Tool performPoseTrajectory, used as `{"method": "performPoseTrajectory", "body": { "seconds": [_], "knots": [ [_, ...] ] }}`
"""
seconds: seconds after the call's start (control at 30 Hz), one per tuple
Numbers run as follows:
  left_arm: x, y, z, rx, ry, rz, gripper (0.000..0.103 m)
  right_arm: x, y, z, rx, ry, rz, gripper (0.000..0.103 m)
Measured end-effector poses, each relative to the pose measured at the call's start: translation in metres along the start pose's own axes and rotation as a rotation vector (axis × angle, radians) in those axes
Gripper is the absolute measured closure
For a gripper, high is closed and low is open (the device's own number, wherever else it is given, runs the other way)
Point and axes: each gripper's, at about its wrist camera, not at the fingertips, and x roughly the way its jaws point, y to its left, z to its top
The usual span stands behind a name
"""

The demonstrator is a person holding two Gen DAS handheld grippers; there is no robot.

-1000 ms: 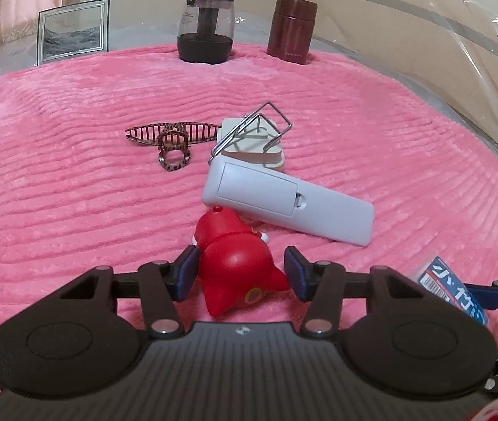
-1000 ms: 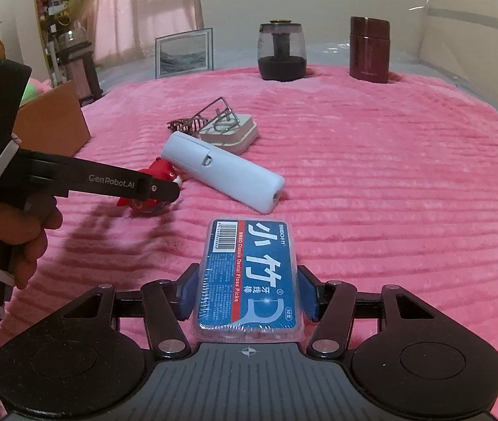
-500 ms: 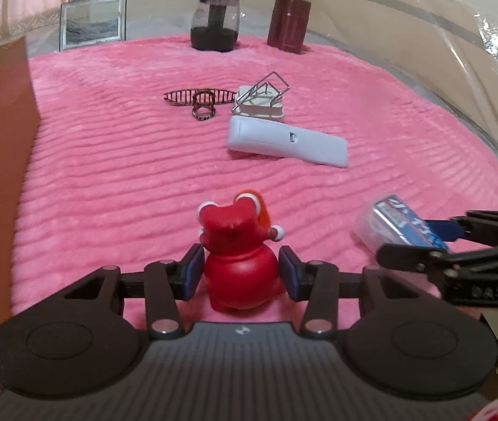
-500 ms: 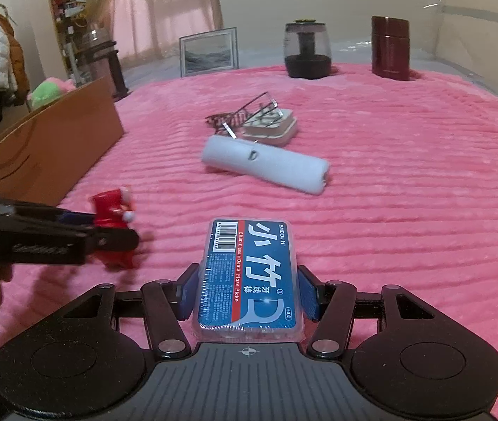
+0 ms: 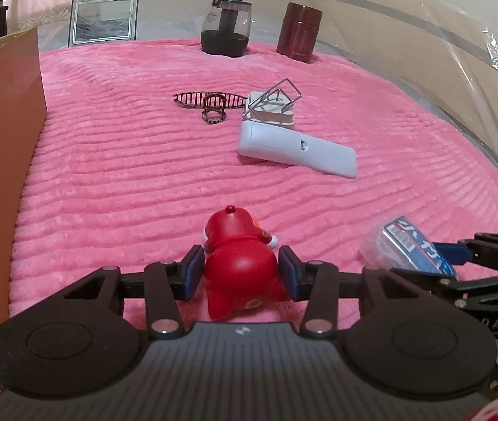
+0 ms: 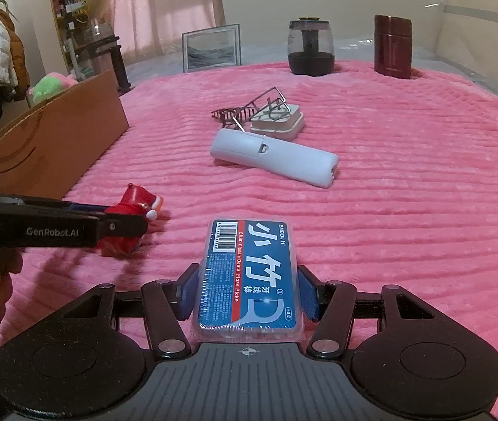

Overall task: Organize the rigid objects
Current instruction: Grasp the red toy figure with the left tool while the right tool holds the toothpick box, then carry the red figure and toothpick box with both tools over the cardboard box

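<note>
Cardboard box [image 6: 52, 140] at 9 o'clock now fills the left edge of the left wrist view; a second ago it barely showed there, so the left hand has carried its load back from the pile toward the box, likely the drop-off for sorted items. Left gripper [image 5: 240, 273]: jaws have just been closing, now narrow and clamped on the red figurine [image 5: 238, 266], pads pressing both flanks. The figurine was lying loose between wide jaws beside the remote a second ago; now it is lifted clear of the pink blanket [image 5: 126, 175], well apart from the pile. It looks glossy, hard, rounded, with white trim and a small knob on top. Centre, 12 o'clock: white remote [image 5: 294, 147], wire rack on white pad [image 5: 271, 105] and brown hair clip [image 5: 210, 103] unmoved, not yet sorted. Right gripper [image 6: 247, 294]: opening unchanged, medium width, gripping the dental floss picks box [image 6: 249, 273] by its long sides. That box is flat clear plastic, blue label up, at 3 o'clock of the figurine.
</note>
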Motion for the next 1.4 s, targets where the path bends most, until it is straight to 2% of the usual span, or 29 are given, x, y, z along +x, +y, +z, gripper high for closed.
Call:
{"method": "performPoseTrajectory", "body": {
  "seconds": [0.4,0.63,1.0,1.4],
  "knots": [
    [0.026,-0.003,0.018,0.066,0.104,0.008,0.059,0.005,0.003,0.002,-0.007,0.006,0.007,0.049],
    [0.022,-0.004,0.01,0.111,0.178,-0.022,0.061,0.005,0.004,0.002,-0.007,0.004,0.007,0.049],
    [-0.003,-0.01,0.013,0.104,0.093,-0.019,0.062,-0.006,0.007,0.003,0.0,-0.021,0.011,0.049],
    [-0.067,-0.008,0.032,0.109,-0.01,-0.038,0.062,-0.03,0.026,0.019,0.003,-0.077,0.05,0.049]
  ]
}}
